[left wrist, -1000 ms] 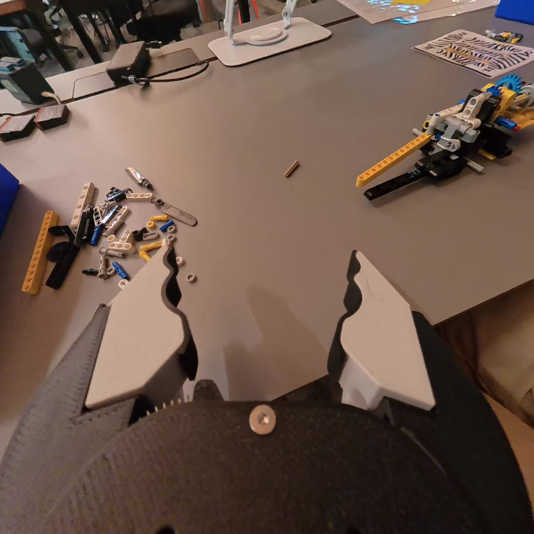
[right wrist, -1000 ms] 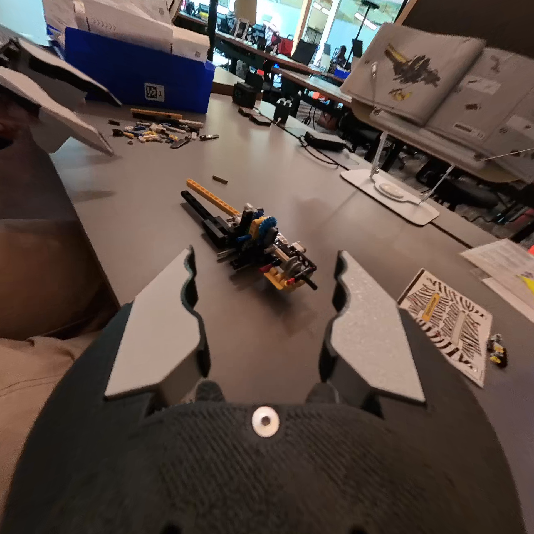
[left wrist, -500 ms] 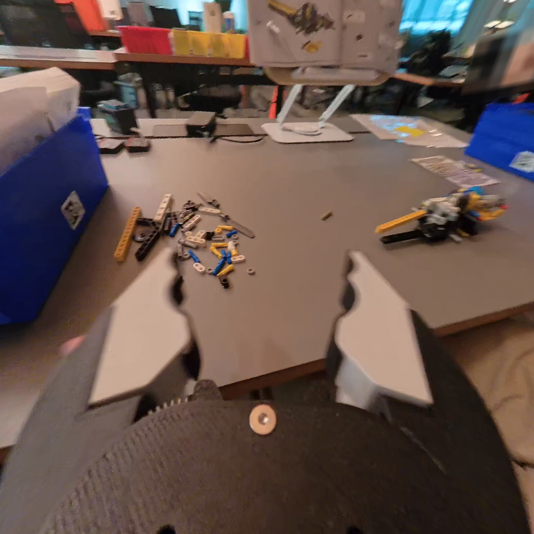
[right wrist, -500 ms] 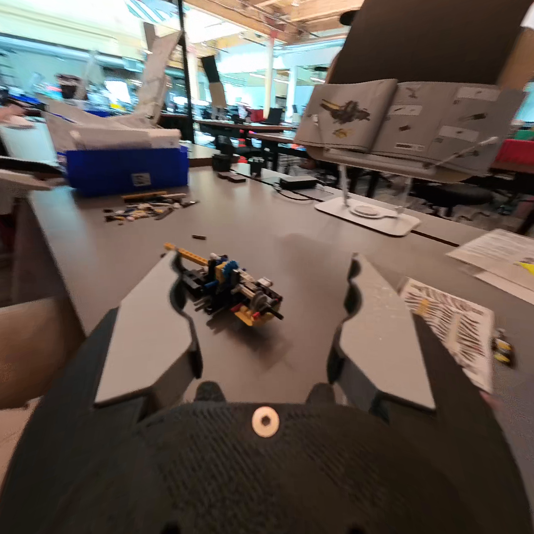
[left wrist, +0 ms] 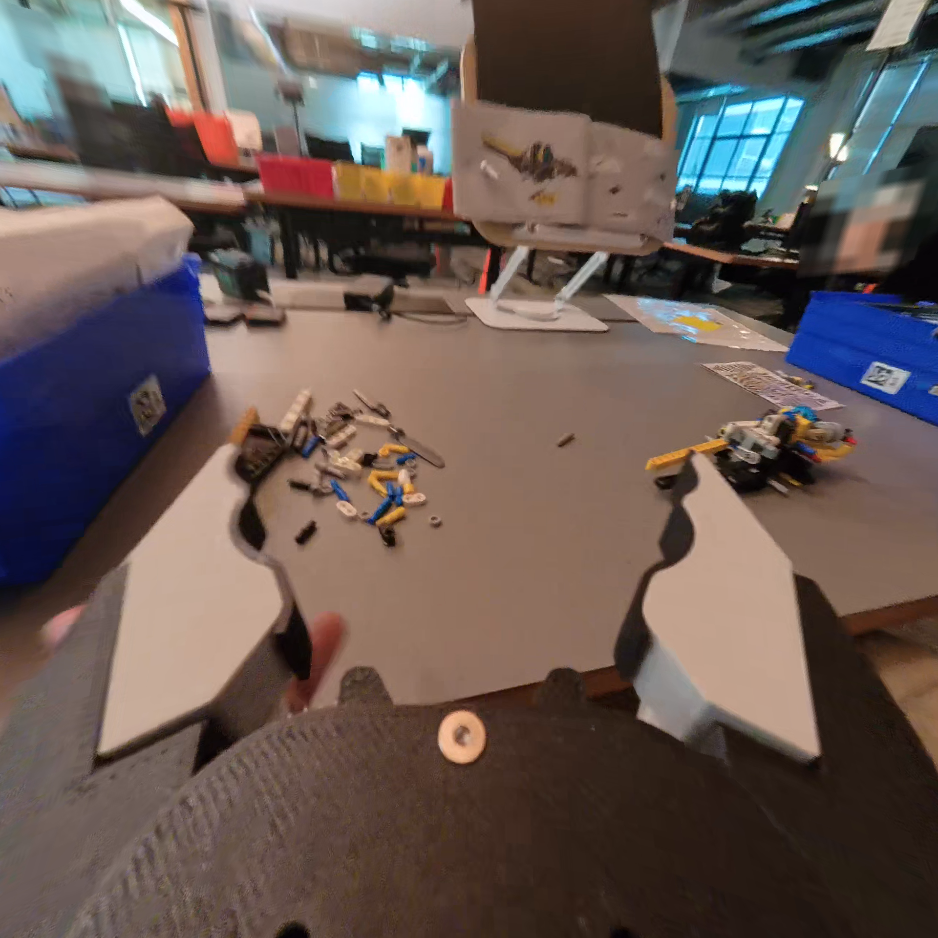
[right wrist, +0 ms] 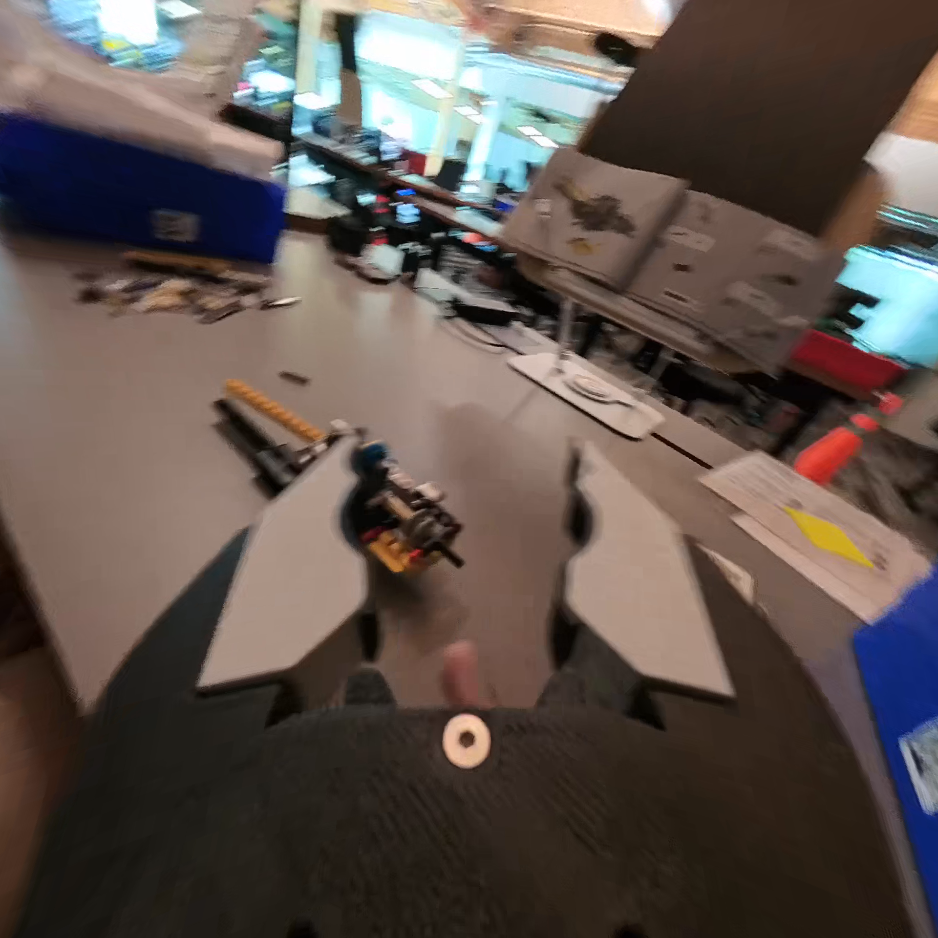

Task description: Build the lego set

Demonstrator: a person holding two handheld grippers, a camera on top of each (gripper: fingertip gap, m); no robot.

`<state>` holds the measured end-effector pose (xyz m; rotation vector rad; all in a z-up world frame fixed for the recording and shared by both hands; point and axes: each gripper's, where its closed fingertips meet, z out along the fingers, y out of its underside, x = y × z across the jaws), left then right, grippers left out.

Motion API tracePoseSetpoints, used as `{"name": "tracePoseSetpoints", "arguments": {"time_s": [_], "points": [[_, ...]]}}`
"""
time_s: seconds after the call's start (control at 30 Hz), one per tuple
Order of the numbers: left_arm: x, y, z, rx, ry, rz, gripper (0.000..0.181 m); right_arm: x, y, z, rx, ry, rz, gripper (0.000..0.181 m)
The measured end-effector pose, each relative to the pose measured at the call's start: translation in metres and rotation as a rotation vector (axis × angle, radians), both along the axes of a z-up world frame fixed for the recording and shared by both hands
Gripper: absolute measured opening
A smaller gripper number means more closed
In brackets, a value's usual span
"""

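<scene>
- At your far left, beside the blue bin [left wrist: 91,406], the loose parts pile [left wrist: 350,467] lies on the grey table [left wrist: 507,533]; choose 1 piece there and come down over it squarely so its neighbours do not scatter.
- Your left gripper [left wrist: 457,502] hangs above the near table edge with its jaws spread wide, holding nothing and touching nothing.
- Between pile and model, a small dark pin [left wrist: 565,439] lies alone, well apart from both.
- Check the open instruction booklet [left wrist: 558,172] on its stand before you commit to a part.
- To the right, the partly built model [right wrist: 355,487] rests on the table, its yellow beam pointing toward the pile.
- Your right gripper [right wrist: 462,482] hovers just short of the model, jaws wide apart and empty; the view is blurred, so steady it before closing on the model's body.
</scene>
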<state>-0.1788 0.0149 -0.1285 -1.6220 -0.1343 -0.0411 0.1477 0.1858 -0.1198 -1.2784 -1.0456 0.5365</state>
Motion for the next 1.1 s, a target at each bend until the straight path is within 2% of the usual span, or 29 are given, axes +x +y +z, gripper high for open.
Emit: {"name": "tracePoseSetpoints", "arguments": {"time_s": [0.07, 0.17, 0.3, 0.4, 0.47, 0.53, 0.6, 0.63, 0.7, 0.77, 0.8, 0.83, 0.87, 0.9, 0.97, 1.03, 1.07, 1.1], "points": [[0.007, 0.002, 0.001, 0.003, -0.080, -0.059, 0.159, 0.017, 0.022, 0.008, -0.052, 0.090, -0.152, 0.149], [-0.009, 0.001, 0.002, 0.008, -0.086, 0.007, 0.159, 0.049, 0.056, -0.002, -0.130, 0.116, -0.386, 0.155], [-0.035, 0.004, -0.006, -0.049, 0.031, 0.110, 0.157, 0.069, 0.073, -0.008, -0.124, 0.083, -0.472, 0.159], [-0.050, 0.004, -0.016, -0.112, 0.051, 0.158, 0.153, 0.078, 0.080, -0.022, -0.205, 0.058, -0.478, 0.159], [-0.049, -0.001, -0.005, -0.066, 0.110, 0.126, 0.157, 0.082, 0.082, -0.031, -0.307, 0.069, -0.471, 0.151], [-0.055, -0.008, 0.009, -0.024, 0.131, 0.163, 0.151, 0.082, 0.079, -0.029, -0.358, 0.102, -0.438, 0.144], [-0.061, -0.012, 0.009, -0.022, 0.147, 0.187, 0.150, 0.087, 0.080, -0.018, -0.298, 0.133, -0.455, 0.136], [-0.064, -0.014, 0.007, -0.030, 0.143, 0.201, 0.141, 0.091, 0.081, -0.009, -0.239, 0.149, -0.491, 0.133], [-0.059, -0.017, 0.013, 0.010, 0.184, 0.164, 0.094, 0.090, 0.074, -0.003, -0.217, 0.136, -0.503, 0.100], [-0.050, -0.019, 0.021, 0.048, 0.246, 0.135, 0.046, 0.081, 0.065, -0.008, -0.262, 0.051, -0.474, 0.066], [-0.053, -0.022, 0.022, 0.046, 0.279, 0.173, 0.021, 0.078, 0.061, -0.005, -0.243, 0.045, -0.470, 0.049], [-0.059, -0.025, 0.024, 0.043, 0.308, 0.239, 0.000, 0.079, 0.060, -0.002, -0.197, 0.037, -0.490, 0.047], [-0.064, -0.029, 0.026, 0.050, 0.328, 0.306, 0.000, 0.083, 0.061, 0.001, -0.136, 0.009, -0.540, 0.049], [-0.063, -0.030, 0.026, 0.060, 0.345, 0.317, 0.000, 0.090, 0.063, 0.002, -0.066, -0.036, -0.609, 0.051], [-0.056, -0.025, 0.020, 0.040, 0.328, 0.275, 0.000, 0.098, 0.064, 0.005, 0.071, -0.116, -0.698, 0.019], [-0.053, -0.022, 0.016, 0.020, 0.277, 0.255, 0.000, 0.096, 0.062, 0.006, 0.163, -0.114, -0.715, 0.002], [-0.049, -0.019, 0.013, 0.016, 0.237, 0.224, 0.000, 0.093, 0.062, 0.003, 0.162, -0.097, -0.694, 0.001], [-0.042, -0.016, 0.009, 0.006, 0.193, 0.169, 0.000, 0.088, 0.061, 0.000, 0.128, -0.075, -0.658, 0.008]]}}
